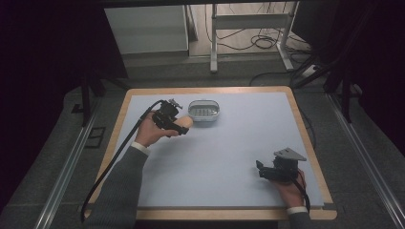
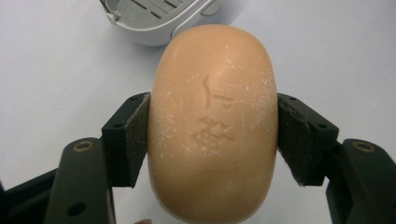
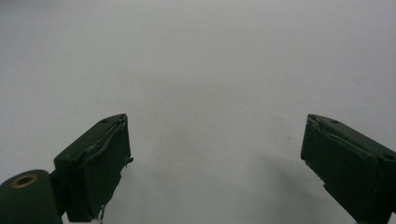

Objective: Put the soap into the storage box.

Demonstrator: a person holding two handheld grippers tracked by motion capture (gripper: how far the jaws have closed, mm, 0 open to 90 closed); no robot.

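soap bar [image 2: 213, 126] | clamped between left tool [image 2: 212, 133] jaws; right tool [image 3: 215, 163] wide, empty

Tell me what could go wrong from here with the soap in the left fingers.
The soap bar is rounded and smooth, and the left gripper pinches it only at its sides, so it could squirt out. The soap dish looks barely larger than the bar; a tilted release may leave it on the rim or nudge the light dish across the table.
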